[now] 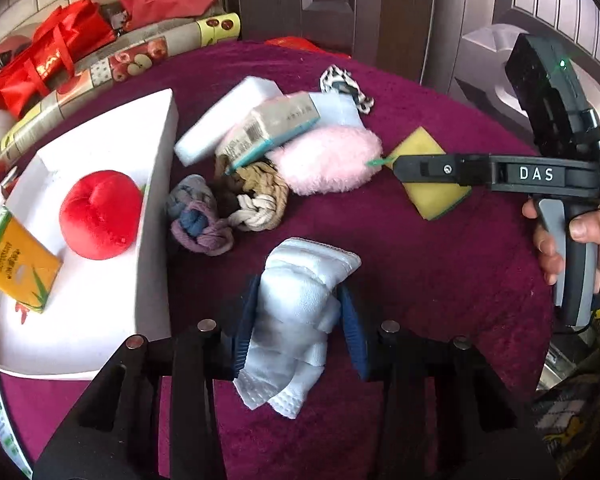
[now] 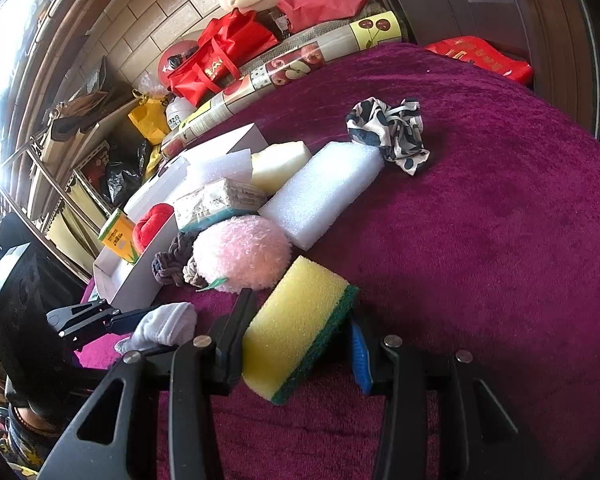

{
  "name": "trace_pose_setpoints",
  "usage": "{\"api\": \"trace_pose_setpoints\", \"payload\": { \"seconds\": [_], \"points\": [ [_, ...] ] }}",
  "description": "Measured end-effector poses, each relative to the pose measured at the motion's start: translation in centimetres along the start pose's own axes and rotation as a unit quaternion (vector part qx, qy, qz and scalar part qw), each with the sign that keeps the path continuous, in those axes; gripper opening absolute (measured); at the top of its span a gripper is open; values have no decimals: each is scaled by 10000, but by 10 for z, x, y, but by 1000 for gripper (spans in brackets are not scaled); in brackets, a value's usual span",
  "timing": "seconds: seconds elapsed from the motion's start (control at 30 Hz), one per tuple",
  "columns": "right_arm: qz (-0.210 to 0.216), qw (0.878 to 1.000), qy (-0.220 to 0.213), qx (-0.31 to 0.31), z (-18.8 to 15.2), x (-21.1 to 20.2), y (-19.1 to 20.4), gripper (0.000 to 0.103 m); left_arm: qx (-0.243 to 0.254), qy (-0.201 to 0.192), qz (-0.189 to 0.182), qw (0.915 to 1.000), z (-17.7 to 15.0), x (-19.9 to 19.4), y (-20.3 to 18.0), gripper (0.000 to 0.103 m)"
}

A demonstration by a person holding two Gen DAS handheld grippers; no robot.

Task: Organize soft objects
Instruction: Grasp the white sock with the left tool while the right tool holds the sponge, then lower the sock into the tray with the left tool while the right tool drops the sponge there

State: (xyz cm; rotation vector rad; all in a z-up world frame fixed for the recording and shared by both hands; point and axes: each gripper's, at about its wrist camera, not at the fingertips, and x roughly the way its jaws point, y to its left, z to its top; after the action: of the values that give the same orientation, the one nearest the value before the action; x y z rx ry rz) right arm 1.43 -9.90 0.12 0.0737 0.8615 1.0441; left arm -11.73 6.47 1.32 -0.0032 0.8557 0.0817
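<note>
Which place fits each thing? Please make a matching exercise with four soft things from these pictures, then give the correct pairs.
Things:
1. red plush apple
2. white sock
3. yellow sponge
4. pink fluffy ball

Places:
A. between the fingers of the right gripper
B. inside the white box
C. on the purple cloth, under the tissue pack
D. between the fingers of the left gripper

Pairs: 1-B, 2-D, 3-A, 4-C
</note>
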Motion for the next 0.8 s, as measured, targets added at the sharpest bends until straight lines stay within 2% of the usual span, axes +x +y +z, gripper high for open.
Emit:
{"api": "trace_pose_setpoints", "payload": {
  "seconds": [0.2,0.3,0.43,0.57,0.8],
  "points": [
    [-90,10000,-42,-8,1,-5,3,43,-65,-485,-53,9988,0,-27,-1,38],
    [108,9999,-53,58,3,-12,8,43,-225,-855,-40,9961,5,-47,4,38],
    [84,9990,-355,-261,7,-23,28,43,-577,-1277,-21,9901,7,-69,16,38],
    [82,9953,-702,-659,10,-32,52,43,-791,-1541,98,9848,7,-82,27,38],
    [272,9881,-998,-1137,24,-35,89,43,-1236,-2025,293,9710,4,-106,53,38]
  ]
}}
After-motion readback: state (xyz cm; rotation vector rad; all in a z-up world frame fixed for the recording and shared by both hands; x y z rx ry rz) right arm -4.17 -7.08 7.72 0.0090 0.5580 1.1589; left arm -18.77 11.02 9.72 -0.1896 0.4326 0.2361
